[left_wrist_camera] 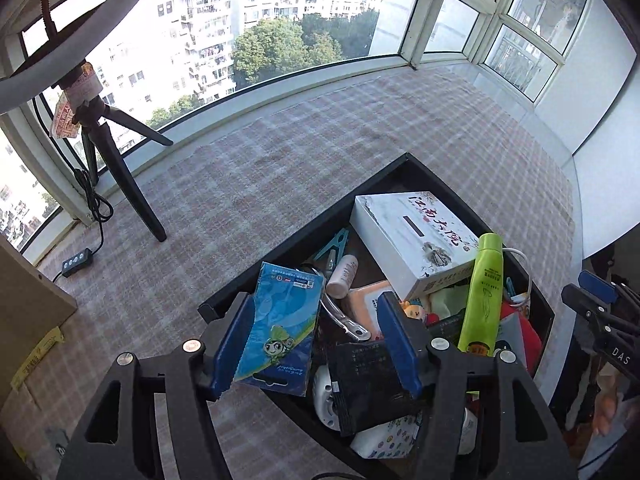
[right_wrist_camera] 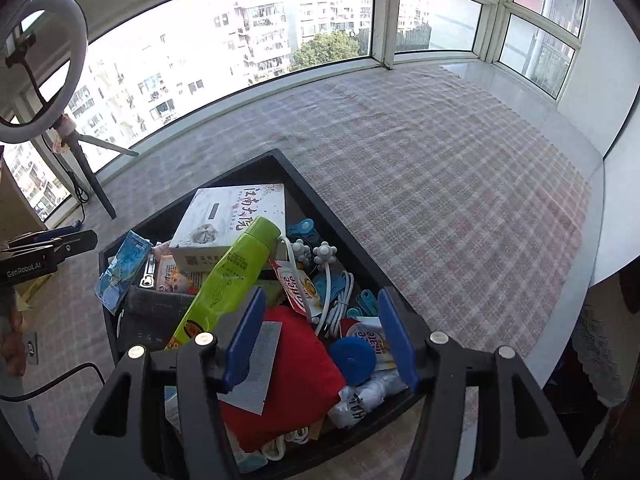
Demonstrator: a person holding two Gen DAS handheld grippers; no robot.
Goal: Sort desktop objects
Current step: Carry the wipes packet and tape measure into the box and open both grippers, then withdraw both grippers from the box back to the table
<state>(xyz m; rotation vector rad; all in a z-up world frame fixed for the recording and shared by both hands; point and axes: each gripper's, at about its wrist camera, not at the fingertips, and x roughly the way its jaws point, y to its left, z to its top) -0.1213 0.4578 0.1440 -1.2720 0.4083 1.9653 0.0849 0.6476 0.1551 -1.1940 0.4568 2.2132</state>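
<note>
A black bin [left_wrist_camera: 304,232] [right_wrist_camera: 340,220] on the checked cloth is crowded with objects. Among them are a white box with calligraphy [left_wrist_camera: 416,236] [right_wrist_camera: 232,220], a lime-green bottle [left_wrist_camera: 482,292] [right_wrist_camera: 228,280], a red pouch [right_wrist_camera: 296,368], a blue round tape [right_wrist_camera: 352,360] and a white cable [right_wrist_camera: 336,296]. A blue printed pack [left_wrist_camera: 280,320] [right_wrist_camera: 120,272] leans tilted at the bin's left wall. My left gripper [left_wrist_camera: 316,344] is open above it; the pack lies by the left pad, clear of the right one. My right gripper [right_wrist_camera: 322,340] hovers open over the red pouch.
A ring light on a black tripod [left_wrist_camera: 112,152] [right_wrist_camera: 80,152] stands at the left by the window. A power strip [left_wrist_camera: 78,262] and a cardboard box [left_wrist_camera: 28,292] lie further left. The checked cloth [right_wrist_camera: 460,184] stretches to the right of the bin.
</note>
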